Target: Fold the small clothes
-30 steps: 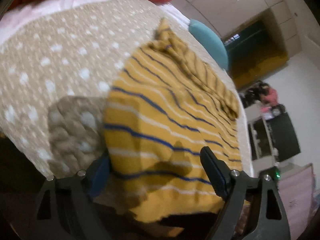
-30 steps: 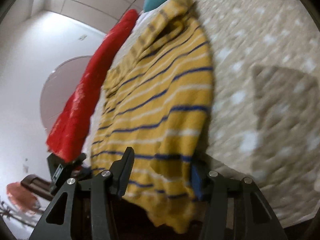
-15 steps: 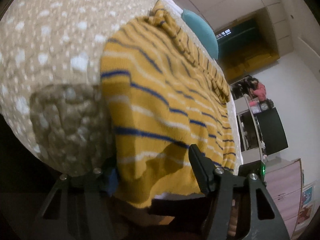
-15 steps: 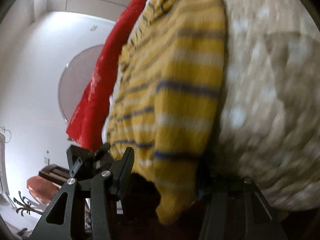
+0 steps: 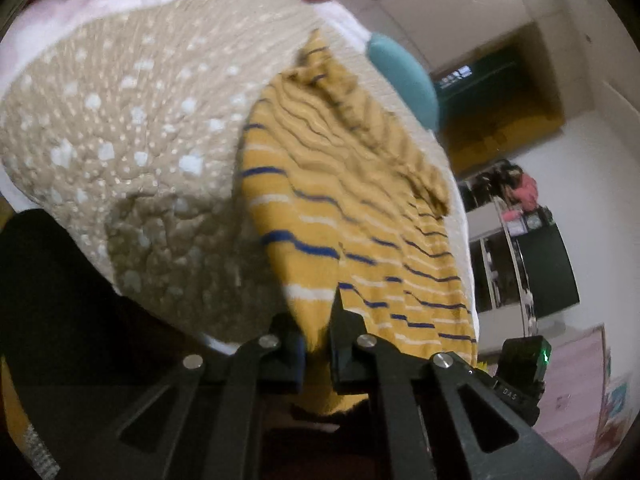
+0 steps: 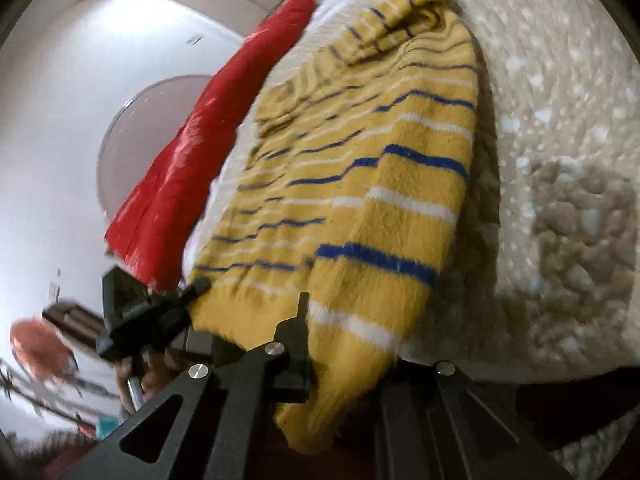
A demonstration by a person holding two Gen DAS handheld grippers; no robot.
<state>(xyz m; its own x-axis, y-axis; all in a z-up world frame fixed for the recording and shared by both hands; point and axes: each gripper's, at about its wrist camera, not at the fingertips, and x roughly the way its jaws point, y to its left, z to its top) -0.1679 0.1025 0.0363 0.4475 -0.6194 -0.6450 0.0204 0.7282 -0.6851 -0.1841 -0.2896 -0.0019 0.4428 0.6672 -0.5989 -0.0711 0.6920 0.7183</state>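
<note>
A small yellow sweater with blue and white stripes [image 5: 344,200] lies on a beige dotted blanket [image 5: 132,128]; it also shows in the right wrist view [image 6: 360,168]. My left gripper [image 5: 318,336] is shut on the sweater's near hem at its left corner. My right gripper [image 6: 344,336] is shut on the hem at the right corner, with the cloth bunched between the jaws and hanging over them. The left gripper shows in the right wrist view [image 6: 160,304] at the hem's other end.
The blanket [image 6: 560,120] covers a bed whose near edge is at the grippers. A red cushion [image 6: 208,128] and a teal pillow [image 5: 404,76] lie at the far side. A dark cabinet [image 5: 540,264] stands in the room beyond.
Both grippers have closed on the sweater's near hem; they were open around it before. The hem is now pinched and lifted off the blanket edge.
</note>
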